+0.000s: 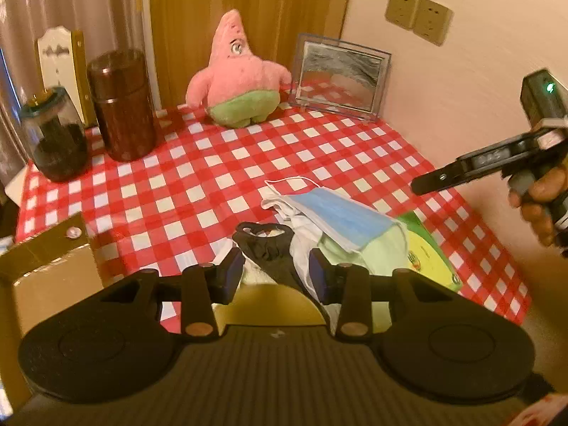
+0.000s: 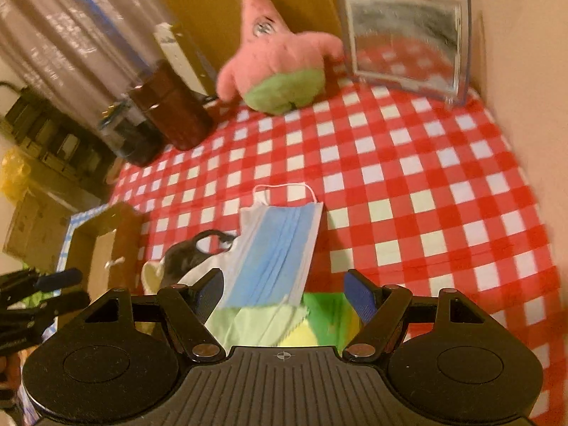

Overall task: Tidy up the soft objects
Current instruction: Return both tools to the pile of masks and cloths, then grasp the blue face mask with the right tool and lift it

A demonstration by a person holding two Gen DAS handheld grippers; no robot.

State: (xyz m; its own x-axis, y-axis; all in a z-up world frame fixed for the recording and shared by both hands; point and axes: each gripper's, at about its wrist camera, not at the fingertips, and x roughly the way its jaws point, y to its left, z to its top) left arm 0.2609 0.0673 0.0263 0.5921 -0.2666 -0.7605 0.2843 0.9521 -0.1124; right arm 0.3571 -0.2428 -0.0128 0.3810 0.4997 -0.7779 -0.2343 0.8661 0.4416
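Masks (image 1: 340,218) and cloths lie unsorted on the worktop (image 1: 198,184), box (image 1: 53,273) apparently empty; left gripper (image 1: 277,269) part-open around a black mask (image 1: 269,245), not visibly pinching, right gripper (image 2: 284,294) wide, empty.

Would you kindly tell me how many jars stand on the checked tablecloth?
2: a glass jar at the cloth's far left edge and a brown canister right beside it. Others may be hidden outside view.

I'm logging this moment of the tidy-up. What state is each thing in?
Blue mask: lying flat atop the pile.
Black item: between the left hand-held gripper pads.
Right hand-held gripper: open, empty.
Pink plush: upright.
Brown jar: lidded.
Cardboard box: open.
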